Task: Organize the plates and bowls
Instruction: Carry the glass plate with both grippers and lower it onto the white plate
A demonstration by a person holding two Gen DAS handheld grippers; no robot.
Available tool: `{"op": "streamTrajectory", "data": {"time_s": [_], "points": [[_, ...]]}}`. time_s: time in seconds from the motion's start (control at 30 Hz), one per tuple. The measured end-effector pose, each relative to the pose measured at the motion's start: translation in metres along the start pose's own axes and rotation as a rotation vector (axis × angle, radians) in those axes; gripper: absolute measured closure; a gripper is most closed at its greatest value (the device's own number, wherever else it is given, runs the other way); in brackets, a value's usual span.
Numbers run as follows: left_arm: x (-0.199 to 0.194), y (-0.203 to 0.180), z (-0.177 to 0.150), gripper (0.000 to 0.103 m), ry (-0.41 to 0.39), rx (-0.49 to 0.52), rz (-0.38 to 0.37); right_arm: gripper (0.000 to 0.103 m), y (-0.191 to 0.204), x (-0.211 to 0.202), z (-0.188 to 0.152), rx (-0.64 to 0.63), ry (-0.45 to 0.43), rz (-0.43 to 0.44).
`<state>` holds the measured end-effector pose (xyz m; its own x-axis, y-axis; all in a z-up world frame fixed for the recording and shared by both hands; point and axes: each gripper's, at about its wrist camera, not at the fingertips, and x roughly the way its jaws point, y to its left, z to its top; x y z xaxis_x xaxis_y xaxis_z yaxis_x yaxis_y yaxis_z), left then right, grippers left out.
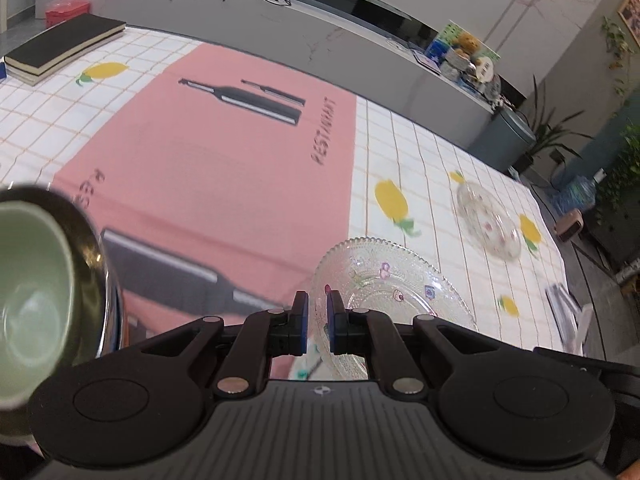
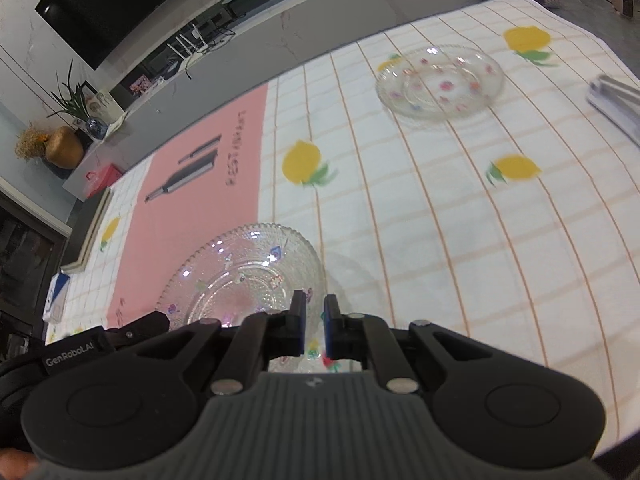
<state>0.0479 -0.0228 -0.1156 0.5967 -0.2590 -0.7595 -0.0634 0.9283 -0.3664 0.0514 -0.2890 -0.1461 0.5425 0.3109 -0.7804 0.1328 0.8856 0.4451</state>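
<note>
Up close, both grippers grasp one beaded glass plate [image 2: 244, 276] by its near rim.
Left gripper [image 1: 317, 312] and right gripper [image 2: 315, 316] hide that rim; a flowered glass plate [image 2: 440, 82] sits far right on the surface [image 2: 440, 216], blurry, and a green bowl [image 1: 32, 280] is cut off at left.

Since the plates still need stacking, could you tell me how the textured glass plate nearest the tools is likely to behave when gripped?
The textured glass plate looks rigid, so it should not flex. Being clear glass, it is probably fragile and fairly heavy for its size. Its beaded rim may offer some grip, but the glossy surface could slip in a thin edge pinch.
</note>
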Motion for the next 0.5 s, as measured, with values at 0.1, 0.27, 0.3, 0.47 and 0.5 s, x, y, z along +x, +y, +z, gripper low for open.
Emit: {"op": "streamTrajectory", "data": {"time_s": [0.1,0.27,0.3,0.47,0.5], "points": [[-0.004,0.002,-0.013,0.093,0.016,0.002,-0.014,0.097,-0.005,-0.004,-0.012,0.003,0.014,-0.014],[-0.009,0.005,-0.028,0.093,0.027,0.021,-0.021,0.097,-0.011,-0.009,-0.026,0.008,0.024,-0.024],[-0.008,0.005,-0.03,0.093,0.031,0.022,-0.023,0.097,-0.011,-0.01,-0.028,0.009,0.026,-0.029],[-0.005,0.005,-0.037,0.094,0.038,0.03,-0.028,0.097,-0.013,-0.009,-0.034,0.003,0.022,-0.049],[-0.005,0.005,-0.038,0.093,0.036,0.037,-0.027,0.097,-0.013,-0.009,-0.034,-0.003,0.019,-0.053]]}}
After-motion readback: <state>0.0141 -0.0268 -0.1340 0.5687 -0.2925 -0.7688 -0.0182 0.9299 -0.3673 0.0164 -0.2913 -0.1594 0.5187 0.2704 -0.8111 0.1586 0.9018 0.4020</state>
